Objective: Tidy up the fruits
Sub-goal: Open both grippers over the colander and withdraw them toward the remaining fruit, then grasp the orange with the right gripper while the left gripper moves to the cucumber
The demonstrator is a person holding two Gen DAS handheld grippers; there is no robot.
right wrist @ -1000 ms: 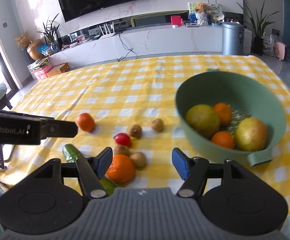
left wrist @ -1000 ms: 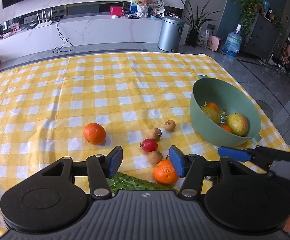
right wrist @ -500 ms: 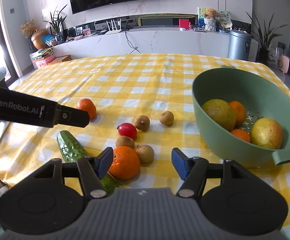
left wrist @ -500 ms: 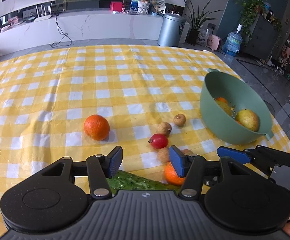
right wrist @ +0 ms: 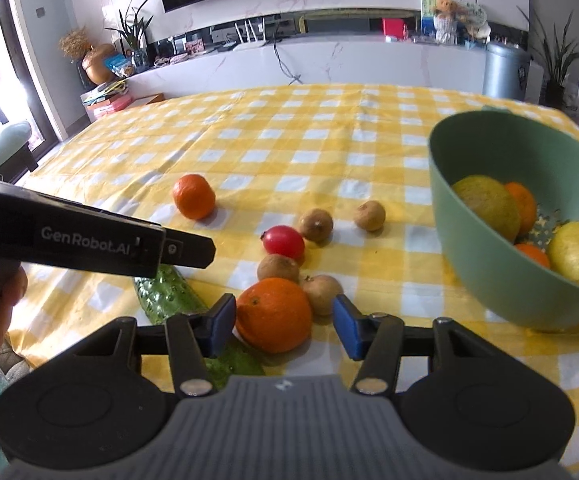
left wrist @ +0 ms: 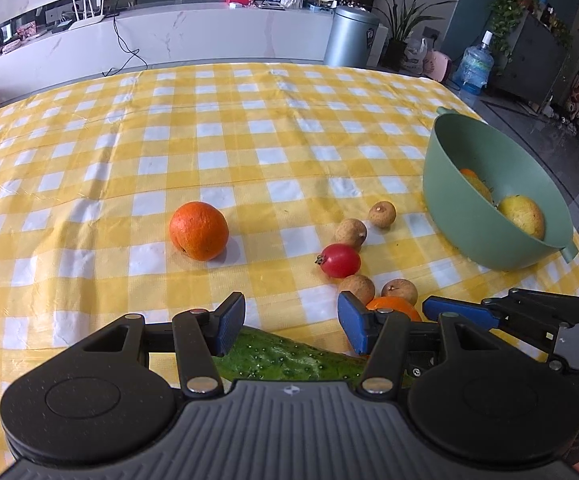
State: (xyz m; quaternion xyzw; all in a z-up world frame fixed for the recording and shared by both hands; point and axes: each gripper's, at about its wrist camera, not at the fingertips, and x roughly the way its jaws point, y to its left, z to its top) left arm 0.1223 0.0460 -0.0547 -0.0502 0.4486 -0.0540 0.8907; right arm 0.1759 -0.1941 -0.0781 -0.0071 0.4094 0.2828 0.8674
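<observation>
The right hand-held gripper [right wrist: 283, 322] has just been closing around the near orange [right wrist: 273, 314] on the counter [right wrist: 289, 148], left of the green bowl [right wrist: 489, 272], pads not yet pressing. Firm, round and light, it should be pinched across its widest middle. The left hand-held gripper [left wrist: 291, 322] hangs released over the cucumber [left wrist: 285, 360].

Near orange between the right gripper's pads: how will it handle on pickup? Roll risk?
The near orange looks round, so it would probably roll on the flat checked cloth if nudged. Its dimpled peel likely grips the blue pads well. The right gripper, jaws just closing, may bump the brown fruit touching it.
</observation>
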